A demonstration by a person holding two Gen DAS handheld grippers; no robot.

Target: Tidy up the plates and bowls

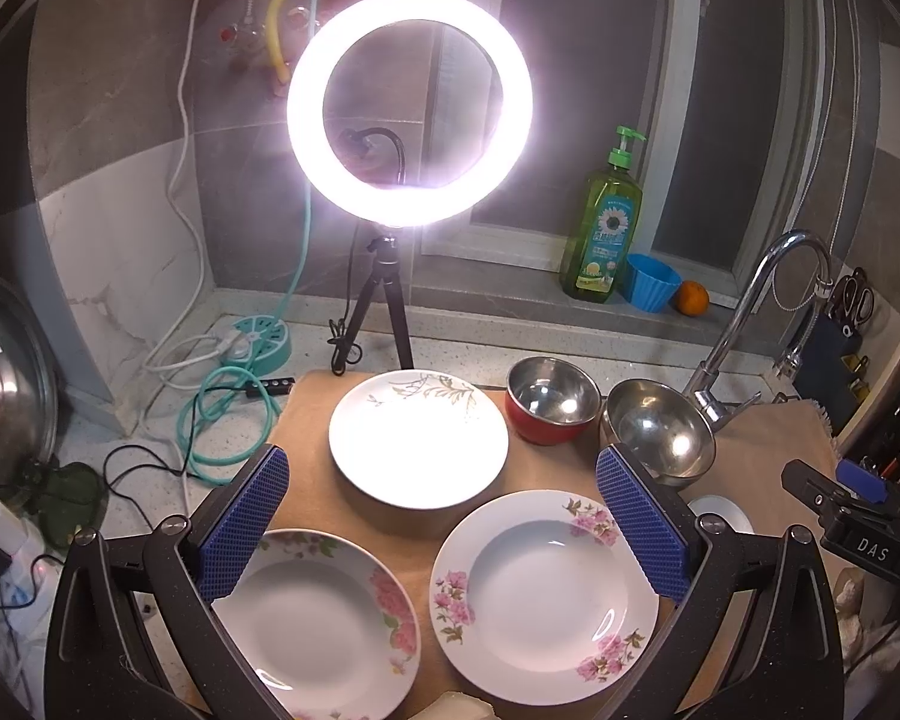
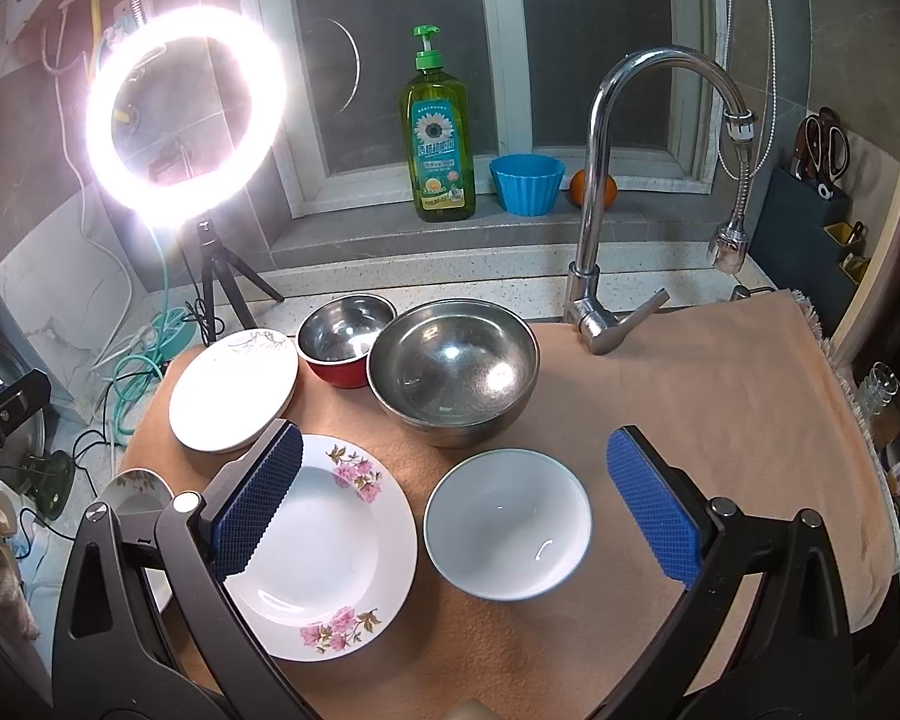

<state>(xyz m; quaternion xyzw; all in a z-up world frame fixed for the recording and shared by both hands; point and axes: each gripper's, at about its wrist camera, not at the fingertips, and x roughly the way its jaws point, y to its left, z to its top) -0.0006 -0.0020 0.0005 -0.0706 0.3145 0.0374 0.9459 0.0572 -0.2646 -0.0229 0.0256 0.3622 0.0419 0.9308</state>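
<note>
Plates and bowls on a tan cloth (image 2: 720,396). Left gripper (image 1: 444,516), jaws apart, empty: two pink-flowered plates (image 1: 543,588) (image 1: 321,624) nearest beneath, a green-sprigged plate (image 1: 417,438) beyond. Right gripper (image 2: 453,495), jaws apart, empty: white bowl (image 2: 507,522) between its fingers, steel bowl (image 2: 453,369) and red bowl (image 2: 345,339) farther.

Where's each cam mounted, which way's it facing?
Left wrist: on the left gripper, facing the ring light across three plates; own blue fingers open.
Right wrist: on the right gripper, facing the faucet and window; white bowl between its open fingers.
Shared: pink-flower plate, steel bowl, red bowl, soap bottle.
</note>
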